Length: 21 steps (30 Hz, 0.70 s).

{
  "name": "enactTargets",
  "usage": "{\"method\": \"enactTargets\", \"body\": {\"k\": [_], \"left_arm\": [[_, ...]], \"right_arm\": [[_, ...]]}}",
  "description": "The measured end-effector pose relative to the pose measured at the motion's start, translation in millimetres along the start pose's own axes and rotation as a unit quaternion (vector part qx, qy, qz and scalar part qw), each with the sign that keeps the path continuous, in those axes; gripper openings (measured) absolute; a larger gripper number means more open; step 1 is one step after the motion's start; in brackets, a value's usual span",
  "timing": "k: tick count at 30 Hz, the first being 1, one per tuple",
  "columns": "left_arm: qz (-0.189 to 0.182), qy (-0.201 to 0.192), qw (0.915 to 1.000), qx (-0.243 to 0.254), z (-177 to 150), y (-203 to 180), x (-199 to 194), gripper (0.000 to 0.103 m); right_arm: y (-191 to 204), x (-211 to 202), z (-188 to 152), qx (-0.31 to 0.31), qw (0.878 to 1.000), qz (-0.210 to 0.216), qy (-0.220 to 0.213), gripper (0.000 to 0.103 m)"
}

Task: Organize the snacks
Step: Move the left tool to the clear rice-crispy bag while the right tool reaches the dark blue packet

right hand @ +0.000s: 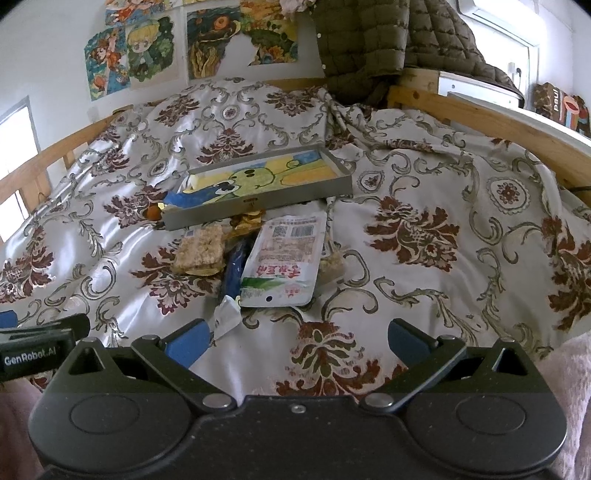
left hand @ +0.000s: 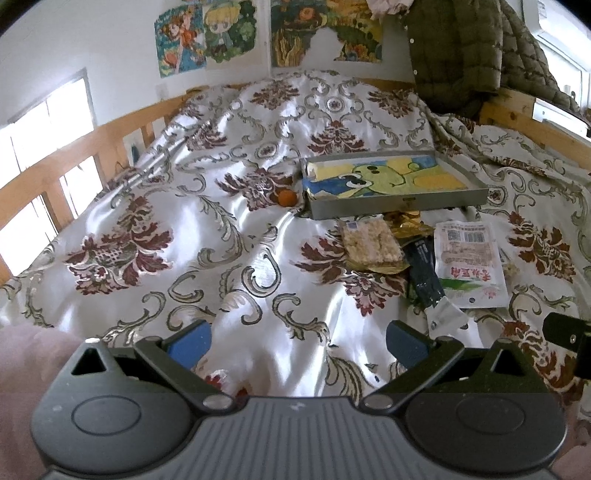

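A pile of snacks lies on the patterned bedspread in front of a shallow grey tray (left hand: 399, 206) (right hand: 258, 201) with a green cartoon picture inside. In the pile are a puffed rice bar (left hand: 371, 243) (right hand: 199, 249), a white pouch with red writing (left hand: 467, 262) (right hand: 284, 262), a dark blue stick pack (left hand: 424, 275) (right hand: 234, 271) and gold wrappers (left hand: 406, 221) (right hand: 245, 221). A small orange ball (left hand: 286, 198) (right hand: 152, 212) rests left of the tray. My left gripper (left hand: 299, 341) is open, left of the pile. My right gripper (right hand: 297, 339) is open, just short of the pouch. Both hold nothing.
Wooden bed rails (left hand: 74, 147) (right hand: 498, 118) run along both sides. An olive quilted jacket (left hand: 465, 48) (right hand: 373, 40) hangs at the head of the bed, with posters (left hand: 207, 33) on the wall. The bedspread (right hand: 443, 229) lies bare right of the pile.
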<state>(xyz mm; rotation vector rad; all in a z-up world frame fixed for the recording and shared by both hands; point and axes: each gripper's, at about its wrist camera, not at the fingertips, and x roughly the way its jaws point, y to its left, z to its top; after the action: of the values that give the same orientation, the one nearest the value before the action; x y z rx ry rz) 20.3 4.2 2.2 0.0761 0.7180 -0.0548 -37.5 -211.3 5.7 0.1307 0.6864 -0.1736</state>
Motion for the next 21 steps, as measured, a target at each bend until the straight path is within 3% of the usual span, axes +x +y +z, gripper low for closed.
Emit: {"method": "enactTargets", "body": {"k": [15, 21], "left_arm": [[-0.049, 0.06, 0.996, 0.045, 62, -1, 78, 0.103], [-0.092, 0.086, 0.9917, 0.025, 98, 4, 121, 0.103]], "right_arm": [[20, 65, 47, -0.125, 0.99, 0.061, 0.023, 0.102], [35, 107, 59, -0.177, 0.973, 0.13, 0.065, 0.102]]}}
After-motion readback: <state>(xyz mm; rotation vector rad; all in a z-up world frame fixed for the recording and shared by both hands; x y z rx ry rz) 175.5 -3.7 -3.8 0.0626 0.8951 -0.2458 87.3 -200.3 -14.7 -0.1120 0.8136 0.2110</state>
